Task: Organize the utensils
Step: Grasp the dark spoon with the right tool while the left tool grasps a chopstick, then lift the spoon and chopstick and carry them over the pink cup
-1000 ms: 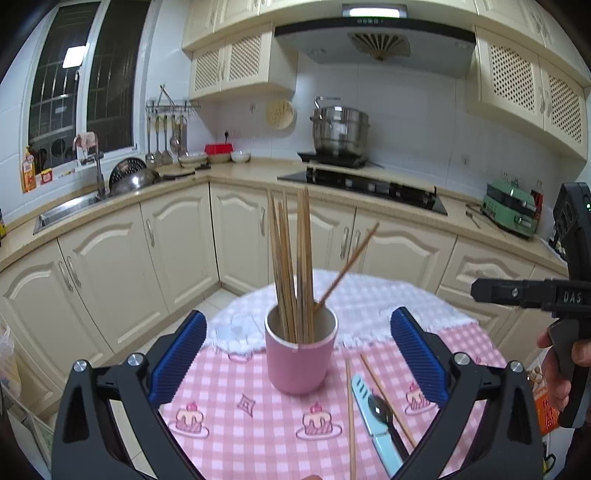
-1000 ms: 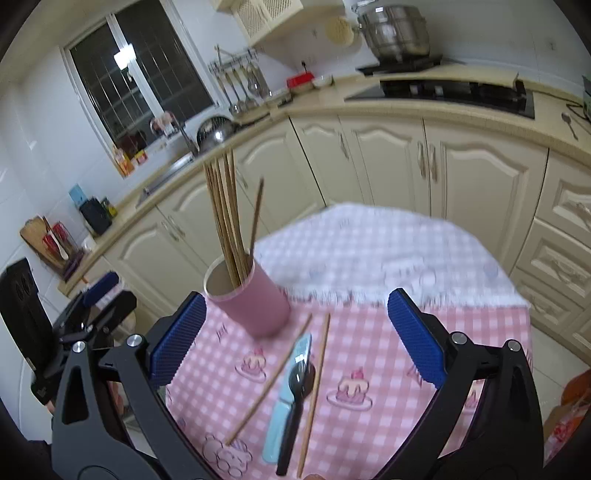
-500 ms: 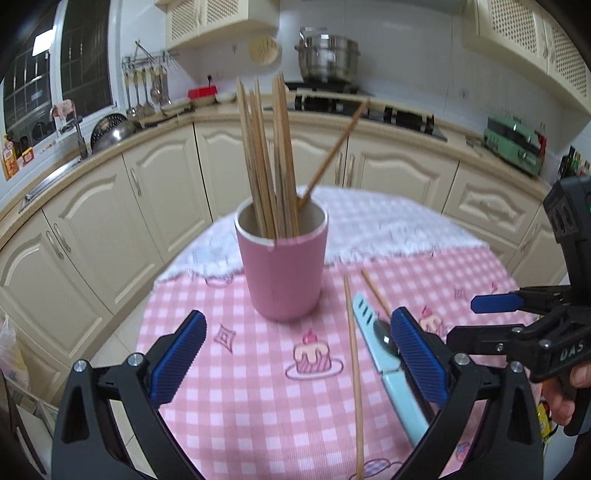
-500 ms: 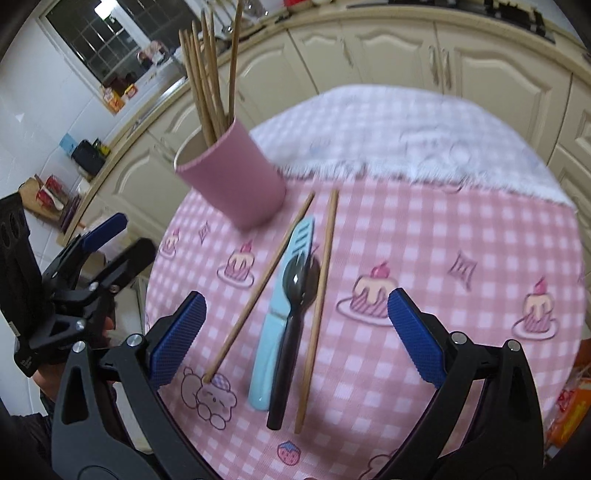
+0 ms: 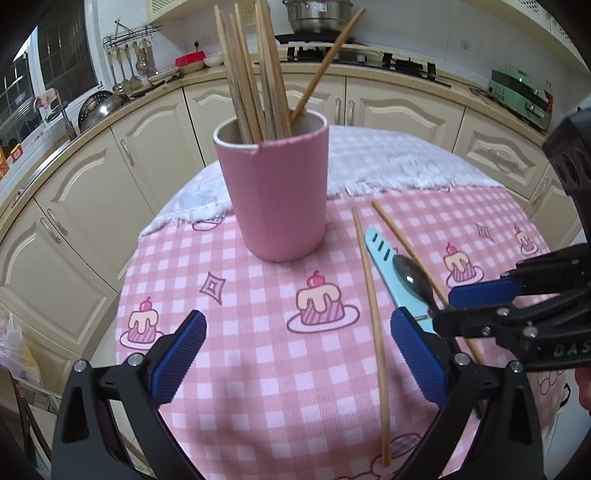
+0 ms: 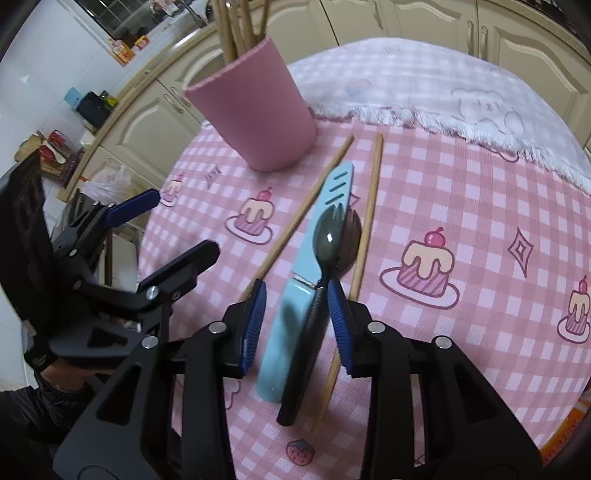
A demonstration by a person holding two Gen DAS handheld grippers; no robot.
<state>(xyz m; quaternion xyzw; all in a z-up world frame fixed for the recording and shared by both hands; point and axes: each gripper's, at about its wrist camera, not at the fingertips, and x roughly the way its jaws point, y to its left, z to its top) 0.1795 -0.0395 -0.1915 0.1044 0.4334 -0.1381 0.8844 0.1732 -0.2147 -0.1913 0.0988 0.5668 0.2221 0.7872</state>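
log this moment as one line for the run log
phase: grasp approach | right gripper: part-closed around blue knife and black spork, contact unclear | left gripper: open, empty | pink cup: upright, chopsticks inside

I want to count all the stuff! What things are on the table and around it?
Pink round cup: one, on the pink checked tablecloth.
Wooden chopsticks in cup: a bundle, tan, standing upright or leaning.
Loose wooden chopsticks: two, tan, flat, either side of the knife.
Light blue plastic knife: one, flat, right of cup.
Black plastic spork: one, lying on the knife.
White fringed cloth: one, far side of the table.
Cream cabinets: behind the table.
Steel pot: one, on the stove.
Left gripper: open, hovering.
Right gripper: half closed around knife and spork handles.
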